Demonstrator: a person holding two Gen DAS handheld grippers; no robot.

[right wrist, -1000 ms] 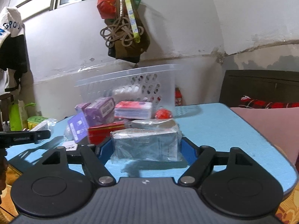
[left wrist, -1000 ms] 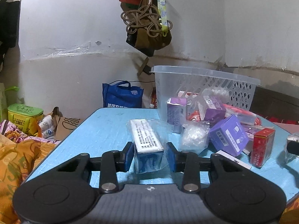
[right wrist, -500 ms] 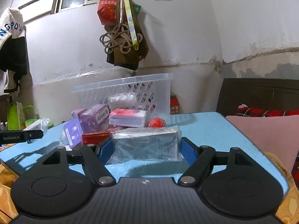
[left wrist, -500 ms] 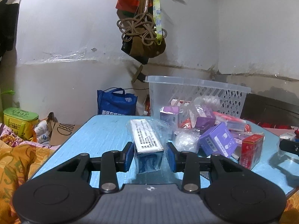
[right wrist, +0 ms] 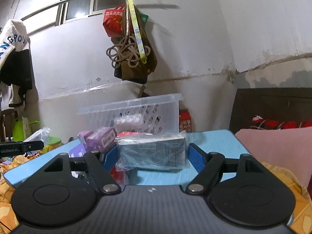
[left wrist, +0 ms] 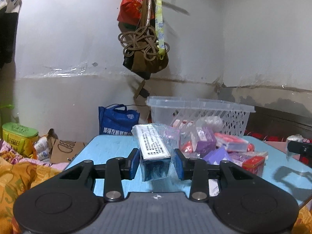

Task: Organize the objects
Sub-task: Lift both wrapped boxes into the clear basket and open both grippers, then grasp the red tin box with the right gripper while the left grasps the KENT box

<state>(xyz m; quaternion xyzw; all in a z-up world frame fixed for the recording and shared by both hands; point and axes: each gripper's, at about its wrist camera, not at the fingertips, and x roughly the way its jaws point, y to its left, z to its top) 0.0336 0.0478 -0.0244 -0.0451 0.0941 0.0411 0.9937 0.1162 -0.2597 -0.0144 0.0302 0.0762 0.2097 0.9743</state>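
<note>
Partly behind wrapped box (right wrist: 154, 152), blurred purple packets (right wrist: 101, 138) and basket (right wrist: 136, 115).

Both wrist views look almost level across the blue table (left wrist: 109, 146) toward the clear basket (right wrist: 136, 115).

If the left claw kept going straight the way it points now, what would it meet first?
Probably the clear basket behind the pile of boxes; the left claw, shut on a bagged box, looks raised above the table, though depth is unclear.
</note>
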